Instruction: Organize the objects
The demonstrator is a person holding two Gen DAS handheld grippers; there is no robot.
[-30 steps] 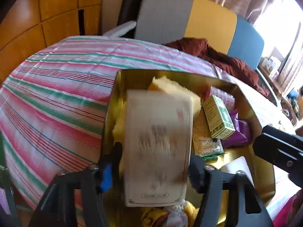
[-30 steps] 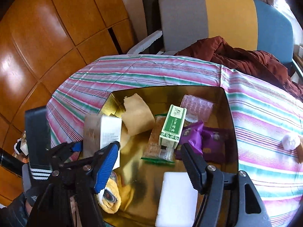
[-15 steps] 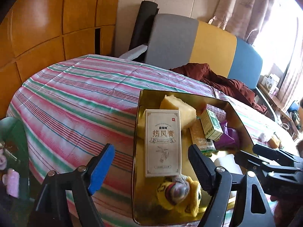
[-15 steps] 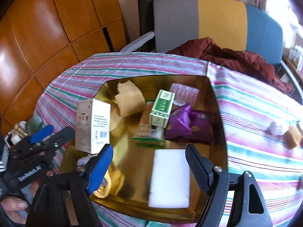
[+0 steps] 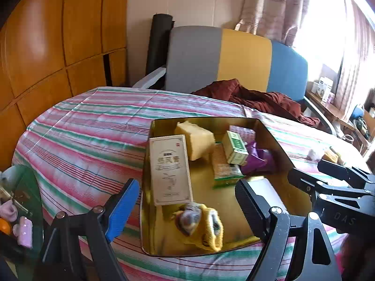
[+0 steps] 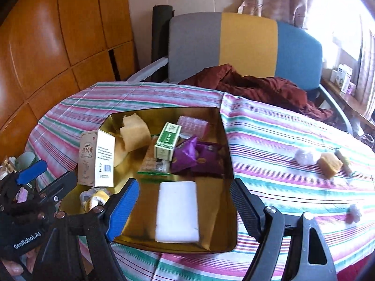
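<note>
A gold tray (image 5: 146,187) (image 6: 228,154) sits on the striped table. In it stand a cream box (image 5: 170,168) (image 6: 96,161), a yellow sponge (image 5: 195,141) (image 6: 134,134), a green box (image 5: 235,146) (image 6: 167,140), purple packets (image 6: 196,155), a white block (image 6: 177,212) and a yellow sock (image 5: 201,224). My left gripper (image 5: 185,209) is open and empty, just in front of the cream box. My right gripper (image 6: 185,207) is open and empty over the tray's near edge, above the white block.
On the cloth right of the tray lie a white wad (image 6: 307,157), a tan sponge piece (image 6: 330,165) and a small white ball (image 6: 354,213). A chair with a maroon cloth (image 6: 253,89) stands behind the table. A glass side table with clutter (image 5: 18,210) is at the left.
My left gripper opened, let go of the cream box inside the tray, and pulled back. The right gripper also drew back and rose a little.
</note>
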